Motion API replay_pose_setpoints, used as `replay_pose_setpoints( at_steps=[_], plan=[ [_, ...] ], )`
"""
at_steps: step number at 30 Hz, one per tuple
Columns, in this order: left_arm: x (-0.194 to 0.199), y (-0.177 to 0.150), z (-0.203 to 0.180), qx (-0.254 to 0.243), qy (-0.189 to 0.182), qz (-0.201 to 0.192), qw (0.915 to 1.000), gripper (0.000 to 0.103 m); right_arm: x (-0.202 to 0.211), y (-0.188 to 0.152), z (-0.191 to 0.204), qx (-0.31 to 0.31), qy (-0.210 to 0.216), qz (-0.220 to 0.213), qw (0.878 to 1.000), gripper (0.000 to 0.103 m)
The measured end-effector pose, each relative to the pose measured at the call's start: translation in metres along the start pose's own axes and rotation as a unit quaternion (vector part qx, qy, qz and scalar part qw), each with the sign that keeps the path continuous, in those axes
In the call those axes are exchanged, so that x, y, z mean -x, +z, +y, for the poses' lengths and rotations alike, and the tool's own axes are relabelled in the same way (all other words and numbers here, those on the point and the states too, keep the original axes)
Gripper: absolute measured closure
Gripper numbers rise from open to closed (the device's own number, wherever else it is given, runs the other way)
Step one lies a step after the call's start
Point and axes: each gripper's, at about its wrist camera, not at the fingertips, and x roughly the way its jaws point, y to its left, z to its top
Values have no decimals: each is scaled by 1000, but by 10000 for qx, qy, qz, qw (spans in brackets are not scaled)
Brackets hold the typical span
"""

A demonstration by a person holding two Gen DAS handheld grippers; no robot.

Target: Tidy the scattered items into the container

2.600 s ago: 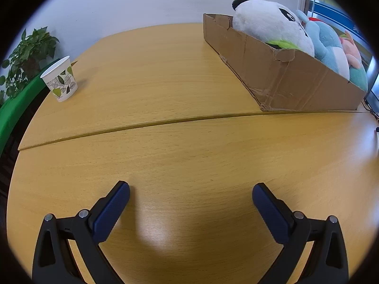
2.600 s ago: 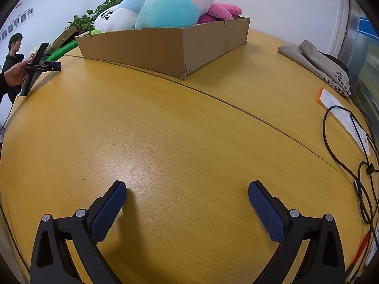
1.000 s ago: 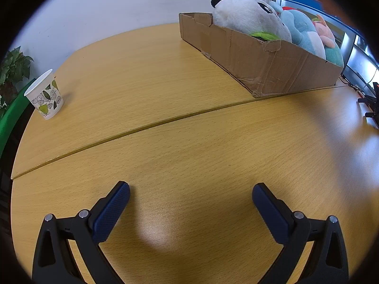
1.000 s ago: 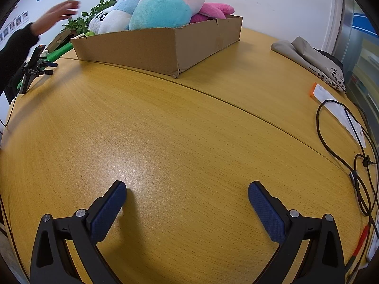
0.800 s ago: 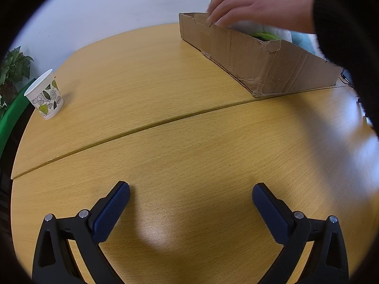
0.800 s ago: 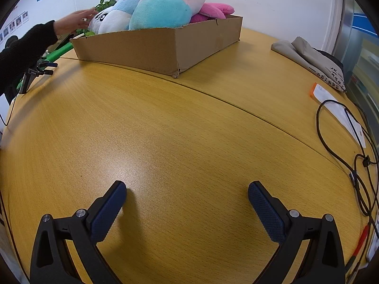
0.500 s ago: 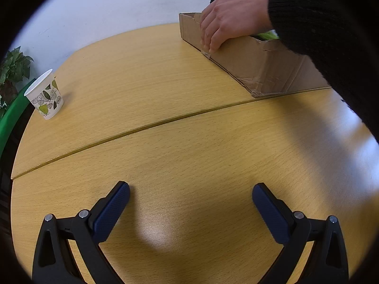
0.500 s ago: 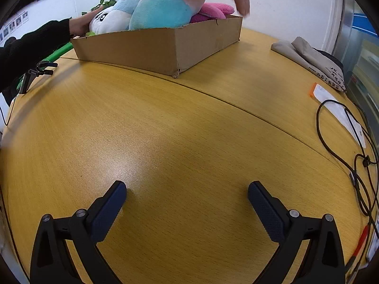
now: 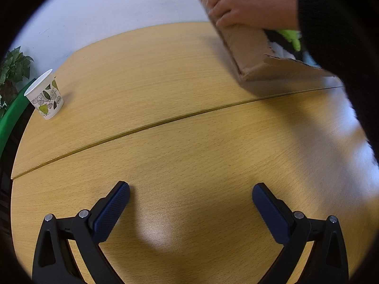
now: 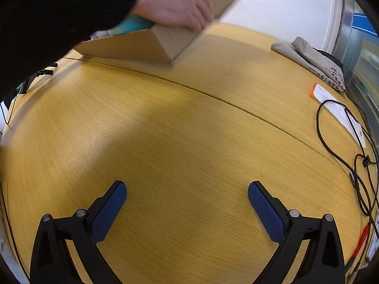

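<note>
The cardboard box (image 9: 244, 47) of plush toys is tilted up off the wooden table, gripped by a person's bare hands (image 9: 246, 7). It also shows in the right wrist view (image 10: 146, 45), with a hand (image 10: 175, 4) on its end. A bit of green and white plush (image 9: 287, 39) shows through the torn side. My left gripper (image 9: 190, 203) rests open and empty on the table, well short of the box. My right gripper (image 10: 187, 201) is also open and empty on the table.
A leaf-print paper cup (image 9: 45, 94) stands at the far left edge, next to a potted plant (image 9: 11, 71). Folded grey cloth (image 10: 310, 56), a paper label (image 10: 331, 99) and black cables (image 10: 350, 142) lie at the right. A dark sleeve (image 9: 343, 47) reaches across.
Two hands reached in, took hold of the box ends and tipped it up off the table. Both grippers stay still and open.
</note>
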Motion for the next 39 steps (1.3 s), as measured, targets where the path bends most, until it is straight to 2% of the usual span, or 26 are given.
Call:
replay_pose_setpoints(
  at_steps=[39],
  plan=[
    [2, -1, 3, 22, 17, 2, 10000, 0, 0, 0, -1, -1, -2, -1, 10000, 0]
  ],
)
